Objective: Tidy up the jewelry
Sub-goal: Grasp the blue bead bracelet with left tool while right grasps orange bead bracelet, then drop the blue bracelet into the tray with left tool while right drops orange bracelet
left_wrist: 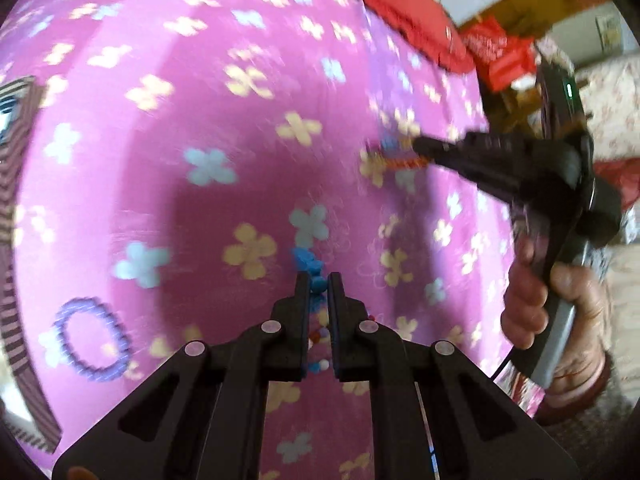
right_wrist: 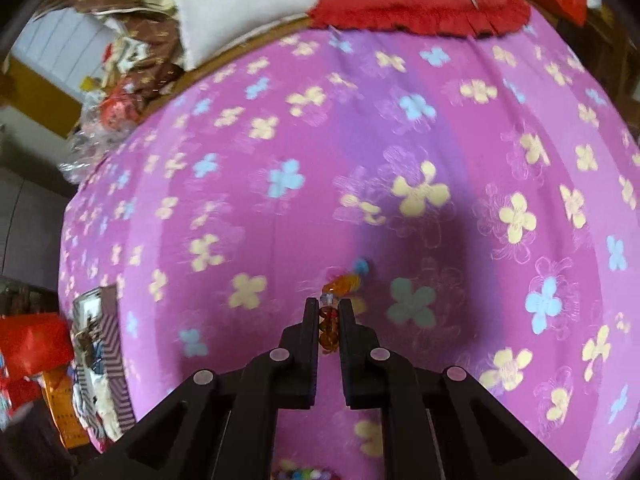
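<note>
In the left wrist view my left gripper (left_wrist: pixel 319 280) is shut on a string of blue and mixed-colour beads (left_wrist: pixel 307 262), which pokes out past the fingertips and runs back between the pads. A purple bead bracelet (left_wrist: pixel 93 340) lies flat on the pink flowered bedspread (left_wrist: pixel 200 92) at lower left. My right gripper (left_wrist: pixel 418 145) shows at the right, held by a hand (left_wrist: pixel 540 304), with orange beads (left_wrist: pixel 400 162) at its tip. In the right wrist view my right gripper (right_wrist: pixel 329 304) is shut on an amber and orange bead bracelet (right_wrist: pixel 329 326), just above the bedspread (right_wrist: pixel 280 140).
A striped open box (right_wrist: pixel 100 360) with small items sits at the bedspread's left edge, also visible as the striped box (left_wrist: pixel 16 240). A red cushion (right_wrist: pixel 420 4) and a white pillow (right_wrist: pixel 240 4) lie at the far end. Red packets (left_wrist: pixel 500 56) and clutter surround the bed.
</note>
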